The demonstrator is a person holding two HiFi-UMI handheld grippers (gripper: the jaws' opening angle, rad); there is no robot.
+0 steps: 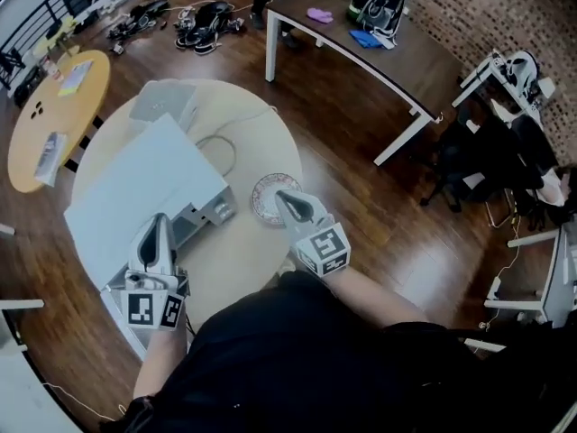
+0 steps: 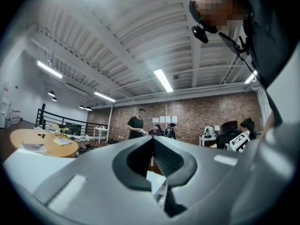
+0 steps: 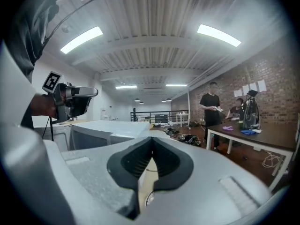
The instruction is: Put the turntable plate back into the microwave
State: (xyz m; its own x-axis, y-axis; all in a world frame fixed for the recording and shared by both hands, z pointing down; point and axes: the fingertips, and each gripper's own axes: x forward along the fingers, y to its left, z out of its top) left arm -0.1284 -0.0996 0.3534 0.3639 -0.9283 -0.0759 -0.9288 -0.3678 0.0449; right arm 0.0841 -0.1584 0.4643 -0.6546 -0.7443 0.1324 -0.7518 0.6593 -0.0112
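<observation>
Both the grey left gripper [image 1: 160, 218] and right gripper [image 1: 280, 195] had jaws pressed together, empty; the red-rimmed round turntable plate [image 1: 263, 203] lay near the pale tabletop's [image 1: 243, 262] right edge beside the white microwave [image 1: 135, 188], where a careless nudge could push it off.

The head camera looked steeply down from above the person's shoulders onto the round counter [image 1: 261, 142]. It was close enough to take in the microwave [image 1: 144, 188], the left claw [image 1: 160, 217] and the right claw [image 1: 280, 195] together. Each claw camera sat low just behind its own jaws and faced level across the room. The left one faced the brick wall [image 2: 206, 114], and the right one looked over the microwave's top toward the railing [image 3: 157, 117]. Both caught the standing person in black [image 2: 136, 125], and the right one also saw the left claw.
</observation>
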